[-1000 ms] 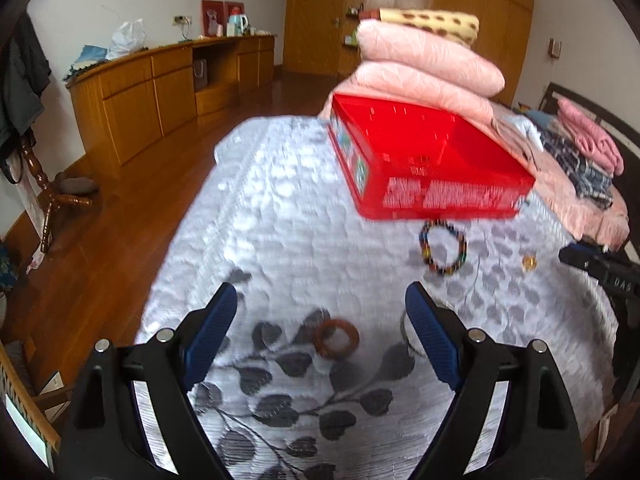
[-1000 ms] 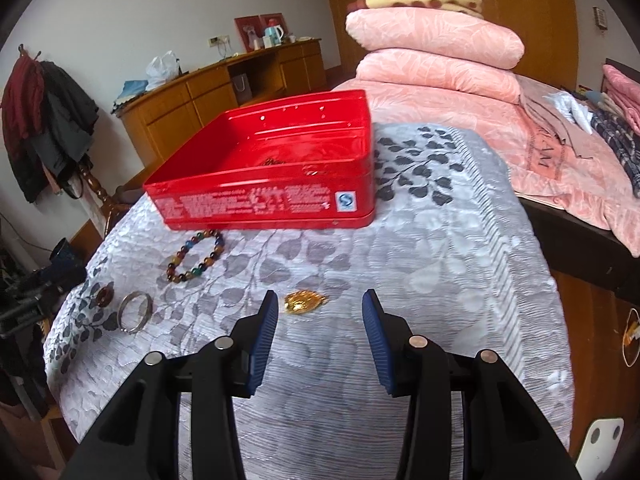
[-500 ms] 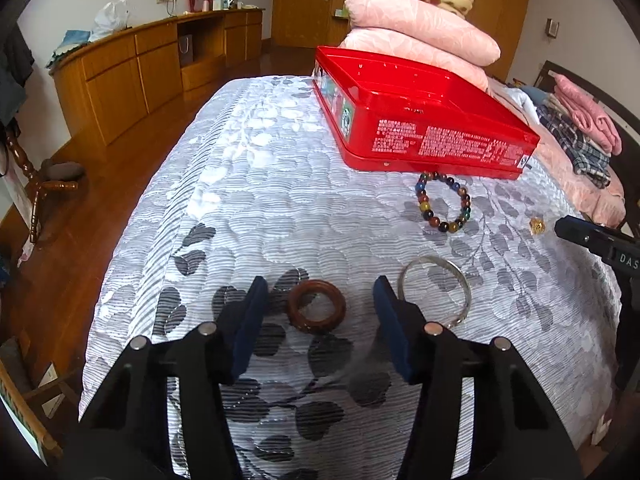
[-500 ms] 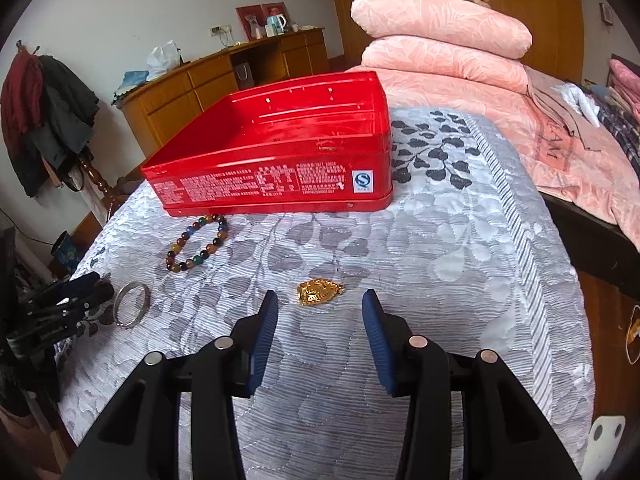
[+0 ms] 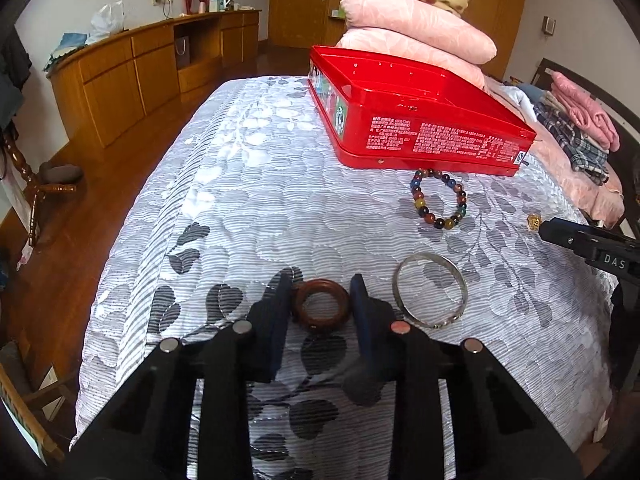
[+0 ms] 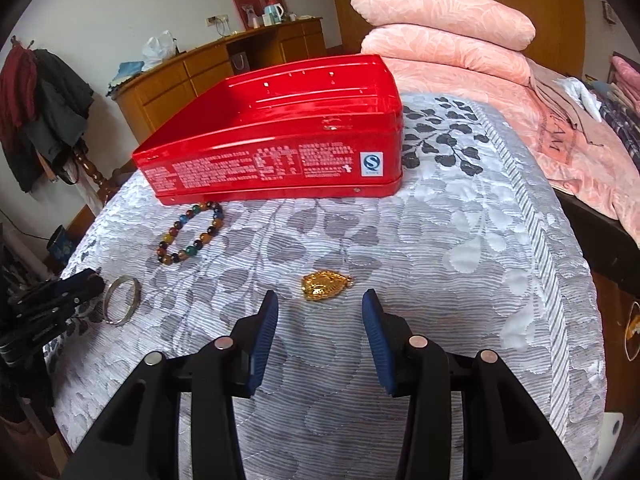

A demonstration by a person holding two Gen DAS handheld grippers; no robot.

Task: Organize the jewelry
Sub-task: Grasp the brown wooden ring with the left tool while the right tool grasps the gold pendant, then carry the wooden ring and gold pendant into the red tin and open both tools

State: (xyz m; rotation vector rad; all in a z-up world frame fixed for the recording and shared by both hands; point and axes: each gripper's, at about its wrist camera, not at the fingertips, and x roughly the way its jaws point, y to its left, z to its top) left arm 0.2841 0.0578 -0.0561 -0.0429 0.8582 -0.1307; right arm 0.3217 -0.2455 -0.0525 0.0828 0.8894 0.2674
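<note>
Brown wooden ring [image 5: 320,306], lower centre on the bed quilt [image 5: 248,200], is bracketed by the just-closing left tongs [image 5: 319,300], apparently touching; firm contact should be confirmed before lifting. Right tongs [image 6: 320,320] stand apart, empty.

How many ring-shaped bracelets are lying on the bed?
3: a brown wooden ring between the left gripper's fingers, a silver bangle beside it, and a beaded bracelet by the red tin.

Both the left claw [image 5: 320,300] and right claw [image 6: 320,312] are showing black frames, blue ribbed pads [image 6: 267,334] and round silver screws [image 5: 242,326].
</note>
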